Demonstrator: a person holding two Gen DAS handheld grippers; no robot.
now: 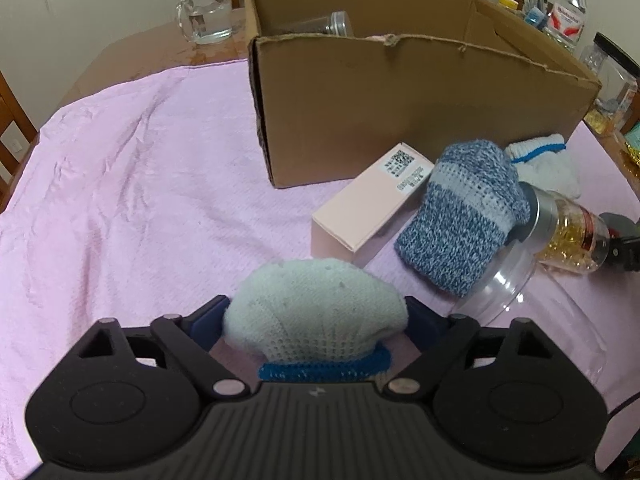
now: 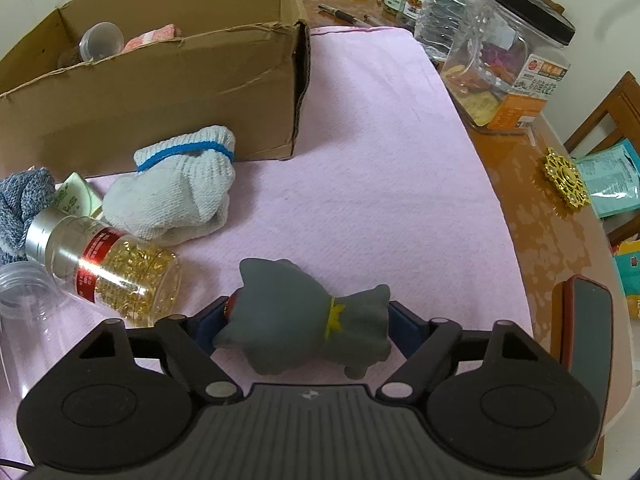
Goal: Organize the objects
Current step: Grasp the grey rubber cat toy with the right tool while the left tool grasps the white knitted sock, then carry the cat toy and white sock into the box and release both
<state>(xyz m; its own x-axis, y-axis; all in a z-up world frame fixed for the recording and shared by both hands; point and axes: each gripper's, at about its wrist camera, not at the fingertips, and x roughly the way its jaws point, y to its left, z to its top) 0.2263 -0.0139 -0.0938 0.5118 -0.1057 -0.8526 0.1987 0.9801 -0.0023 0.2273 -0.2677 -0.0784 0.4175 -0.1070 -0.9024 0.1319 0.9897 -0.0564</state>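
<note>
I have the left gripper (image 1: pixel 316 320) clamped on a white knit sock with a blue cuff (image 1: pixel 316 330) and the right gripper (image 2: pixel 308 322) clamped on a grey rubber toy (image 2: pixel 308 324), both likely bound for the brown cardboard box (image 1: pixel 400 92) at upper centre.

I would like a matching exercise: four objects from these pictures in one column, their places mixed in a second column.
1. white glove
2. grey toy
3. capsule bottle
4. clear jar

a. inside the cardboard box
b. in the left tool
c. lying on the pink cloth
d. in the right tool

Pairs: 1-b, 2-d, 3-c, 4-a
</note>
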